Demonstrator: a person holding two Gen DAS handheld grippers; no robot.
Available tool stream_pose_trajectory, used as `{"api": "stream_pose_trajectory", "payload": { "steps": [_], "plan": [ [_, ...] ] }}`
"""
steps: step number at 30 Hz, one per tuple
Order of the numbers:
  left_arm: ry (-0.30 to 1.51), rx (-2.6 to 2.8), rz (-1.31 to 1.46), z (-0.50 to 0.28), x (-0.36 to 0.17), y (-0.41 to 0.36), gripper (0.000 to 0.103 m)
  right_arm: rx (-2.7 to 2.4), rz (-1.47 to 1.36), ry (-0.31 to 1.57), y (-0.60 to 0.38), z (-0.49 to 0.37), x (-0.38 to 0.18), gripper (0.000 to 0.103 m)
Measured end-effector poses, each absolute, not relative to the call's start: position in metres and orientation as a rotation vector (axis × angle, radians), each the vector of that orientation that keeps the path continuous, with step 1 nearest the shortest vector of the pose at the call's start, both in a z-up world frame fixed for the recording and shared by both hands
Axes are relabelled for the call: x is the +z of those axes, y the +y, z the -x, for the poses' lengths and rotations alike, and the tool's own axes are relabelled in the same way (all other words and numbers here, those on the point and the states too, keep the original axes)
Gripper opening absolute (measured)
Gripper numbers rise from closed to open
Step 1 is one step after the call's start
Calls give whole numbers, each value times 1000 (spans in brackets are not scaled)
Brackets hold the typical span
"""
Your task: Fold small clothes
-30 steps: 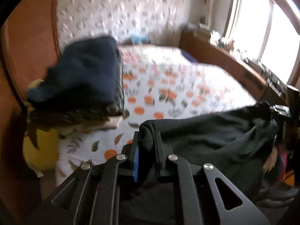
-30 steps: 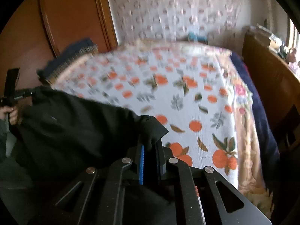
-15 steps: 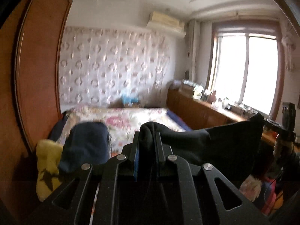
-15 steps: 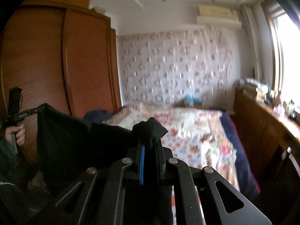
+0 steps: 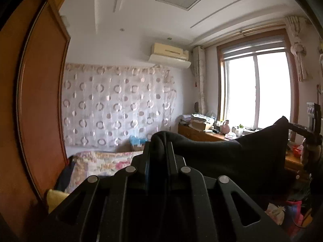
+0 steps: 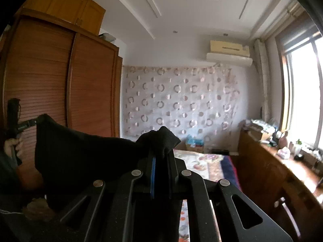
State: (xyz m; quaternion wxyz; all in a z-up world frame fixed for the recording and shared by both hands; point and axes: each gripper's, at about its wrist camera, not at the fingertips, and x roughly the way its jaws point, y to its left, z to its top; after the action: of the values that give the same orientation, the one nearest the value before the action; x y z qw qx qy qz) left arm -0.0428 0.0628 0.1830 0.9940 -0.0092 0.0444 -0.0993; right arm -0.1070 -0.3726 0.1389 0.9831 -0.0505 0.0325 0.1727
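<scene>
High above the near end of the bed (image 6: 201,161), I hold the black garment (image 5: 232,157) stretched between my left gripper (image 5: 159,147) and right gripper (image 6: 161,151), each clamped on a corner, so it hangs flat for folding.

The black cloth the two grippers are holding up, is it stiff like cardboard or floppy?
Probably floppy: the black cloth sags between the left gripper and the right gripper instead of staying straight. It likely bunches easily, since its corners crumple where they are pinched. It seems fairly light, though the pictures cannot prove that.
</scene>
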Motion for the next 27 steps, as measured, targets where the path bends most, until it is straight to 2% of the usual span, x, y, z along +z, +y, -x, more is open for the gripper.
{"api": "stream_pose_trajectory", "payload": {
  "steps": [4, 7, 16, 20, 27],
  "plan": [
    [49, -185, -25, 41, 200, 57, 13, 309, 140, 38, -352, 116, 140, 9],
    [30, -180, -42, 41, 207, 55, 13, 289, 171, 39, -334, 114, 119, 9],
    [86, -166, -63, 14, 184, 53, 13, 263, 170, 107, -336, 101, 105, 9],
    [141, -147, -91, -29, 166, 53, 13, 214, 197, 184, -333, 59, 106, 9],
    [235, -110, -139, -119, 114, 46, 13, 187, 208, 337, -318, -44, 71, 9]
  ]
}}
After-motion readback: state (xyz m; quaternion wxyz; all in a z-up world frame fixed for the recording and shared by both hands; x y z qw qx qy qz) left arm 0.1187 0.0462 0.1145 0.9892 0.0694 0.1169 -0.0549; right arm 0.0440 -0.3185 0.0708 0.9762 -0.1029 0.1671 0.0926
